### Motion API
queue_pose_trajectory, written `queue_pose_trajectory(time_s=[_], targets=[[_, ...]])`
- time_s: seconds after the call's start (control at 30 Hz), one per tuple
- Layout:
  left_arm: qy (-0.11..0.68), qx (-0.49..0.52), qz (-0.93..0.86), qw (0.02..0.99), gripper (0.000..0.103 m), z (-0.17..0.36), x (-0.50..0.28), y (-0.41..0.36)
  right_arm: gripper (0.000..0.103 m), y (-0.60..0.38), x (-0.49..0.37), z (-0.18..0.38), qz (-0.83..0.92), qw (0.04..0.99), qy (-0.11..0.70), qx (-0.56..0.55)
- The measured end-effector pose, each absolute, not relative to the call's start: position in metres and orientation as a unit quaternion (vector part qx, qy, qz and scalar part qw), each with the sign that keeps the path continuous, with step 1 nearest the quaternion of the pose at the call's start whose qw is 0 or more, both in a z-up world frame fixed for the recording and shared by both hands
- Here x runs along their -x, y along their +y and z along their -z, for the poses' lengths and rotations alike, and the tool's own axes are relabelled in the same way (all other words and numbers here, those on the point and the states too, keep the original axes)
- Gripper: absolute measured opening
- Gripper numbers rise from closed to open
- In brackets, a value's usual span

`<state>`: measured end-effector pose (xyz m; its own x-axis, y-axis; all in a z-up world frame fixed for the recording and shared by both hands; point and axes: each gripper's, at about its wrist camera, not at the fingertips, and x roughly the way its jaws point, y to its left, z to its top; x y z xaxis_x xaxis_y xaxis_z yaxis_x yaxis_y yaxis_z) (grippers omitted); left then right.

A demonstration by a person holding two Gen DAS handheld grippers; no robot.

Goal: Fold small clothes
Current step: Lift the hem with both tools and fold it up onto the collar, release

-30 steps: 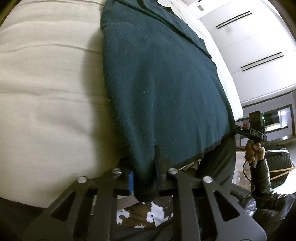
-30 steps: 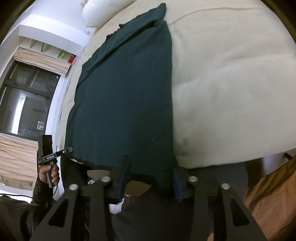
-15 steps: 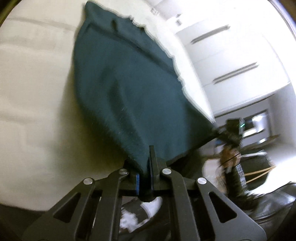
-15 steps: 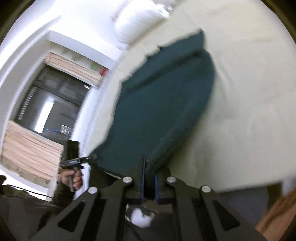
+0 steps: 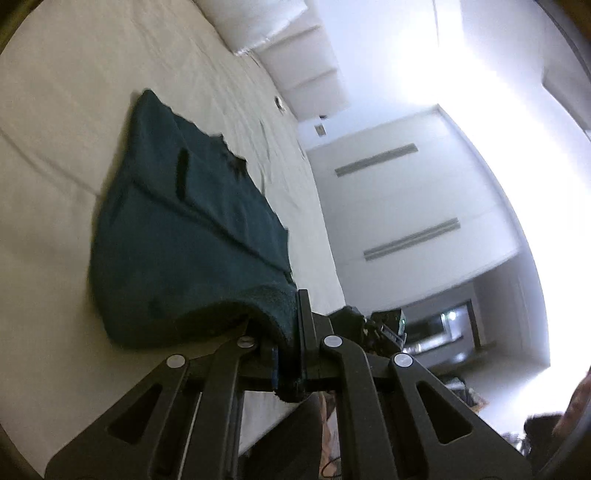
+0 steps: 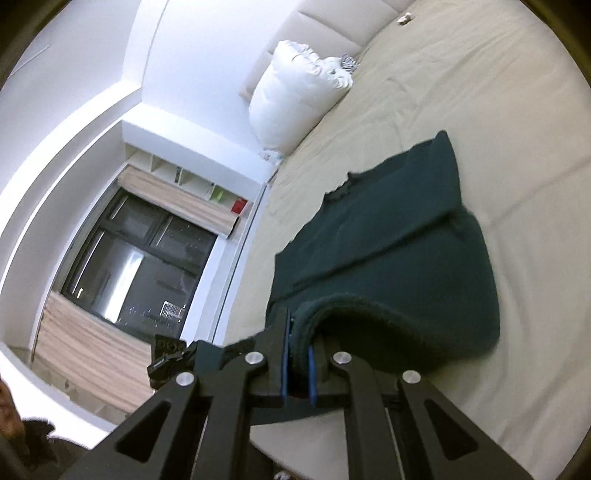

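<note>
A dark teal garment (image 5: 177, 240) lies on a bed (image 5: 55, 147) covered with a pale cream sheet, its far part flat on the mattress with the neckline end pointing toward the head of the bed. The near hem is lifted off the sheet and curls up and over, so a rounded fold bulges just above the mattress near the foot edge of the bed.

The left gripper (image 5: 287, 354) has its two black fingers pressed together on one corner of that lifted hem; a wad of teal cloth sits pinched between them, with a sliver of blue pad showing beside it. The right gripper (image 6: 298, 363) is clamped the same way on the other hem corner (image 6: 306, 332), the fabric squeezed between its two blue pads (image 6: 283, 369). Between the two corners the hem sags in a soft arc. From the left wrist view the other hand-held device shows just beyond the fingers, off the side edge of the bed, and the right wrist view shows its counterpart the same way.

A plump white pillow (image 6: 295, 96) rests at the head of the bed against a padded headboard (image 6: 332, 22). A dark window (image 6: 136, 266) with a wooden blind above it fills the wall beside the bed, and white cupboard panels (image 5: 406, 206) stand on the opposite side.
</note>
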<state>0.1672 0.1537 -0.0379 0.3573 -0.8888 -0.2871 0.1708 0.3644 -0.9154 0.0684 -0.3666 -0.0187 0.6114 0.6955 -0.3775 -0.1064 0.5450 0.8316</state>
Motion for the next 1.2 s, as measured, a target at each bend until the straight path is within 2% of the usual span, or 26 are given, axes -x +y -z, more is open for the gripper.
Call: queue_pose_trajectory(time_s=[0.23, 0.53, 0.67, 0.73, 0.77, 0.8, 0.83, 0.87, 0.9, 0.93, 1.03, 1.1, 1.2], targets=[[0.422, 0.478, 0.326, 0.698, 0.006, 0.054, -0.251, 0.167, 0.008, -0.387, -0.149, 0.031, -0.187, 0.804, 0.371, -0.426], [0.426, 0.501, 0.296, 0.693, 0.006, 0.066, -0.35, 0.164, 0.008, -0.408, -0.236, 0.058, -0.127, 0.797, 0.387, -0.445], [0.442, 0.501, 0.269, 0.693, 0.006, 0.088, -0.385, 0.162, 0.009, -0.416, -0.266, 0.076, -0.103, 0.789, 0.393, -0.46], [0.459, 0.5, 0.245, 0.692, 0.008, 0.105, -0.398, 0.162, 0.012, -0.421, -0.284, 0.088, -0.088, 0.783, 0.4, -0.467], [0.471, 0.507, 0.233, 0.683, 0.008, 0.118, -0.406, 0.163, 0.017, -0.424, -0.288, 0.094, -0.073, 0.78, 0.405, -0.471], [0.478, 0.514, 0.224, 0.676, 0.01, 0.127, -0.411, 0.164, 0.026, -0.428, -0.292, 0.102, -0.056, 0.774, 0.409, -0.479], [0.484, 0.524, 0.209, 0.67, 0.017, 0.138, -0.414, 0.167, 0.048, -0.431, -0.294, 0.109, -0.043, 0.769, 0.41, -0.489], [0.484, 0.529, 0.203, 0.667, 0.02, 0.141, -0.415, 0.17, 0.056, -0.435, -0.294, 0.114, -0.032, 0.767, 0.405, -0.498], [0.478, 0.539, 0.203, 0.663, 0.03, 0.144, -0.415, 0.174, 0.059, -0.437, -0.291, 0.115, -0.034, 0.768, 0.389, -0.508], [0.465, 0.549, 0.209, 0.662, 0.049, 0.143, -0.415, 0.18, 0.063, -0.439, -0.289, 0.114, -0.037, 0.771, 0.381, -0.509], [0.428, 0.56, 0.196, 0.682, 0.084, 0.127, -0.412, 0.201, 0.069, -0.437, -0.284, 0.1, -0.019, 0.8, 0.381, -0.464], [0.414, 0.553, 0.17, 0.703, 0.097, 0.113, -0.41, 0.215, 0.069, -0.436, -0.278, 0.091, -0.018, 0.813, 0.377, -0.442], [0.404, 0.532, 0.166, 0.725, 0.097, 0.095, -0.403, 0.225, 0.069, -0.433, -0.263, 0.079, -0.003, 0.83, 0.371, -0.416]])
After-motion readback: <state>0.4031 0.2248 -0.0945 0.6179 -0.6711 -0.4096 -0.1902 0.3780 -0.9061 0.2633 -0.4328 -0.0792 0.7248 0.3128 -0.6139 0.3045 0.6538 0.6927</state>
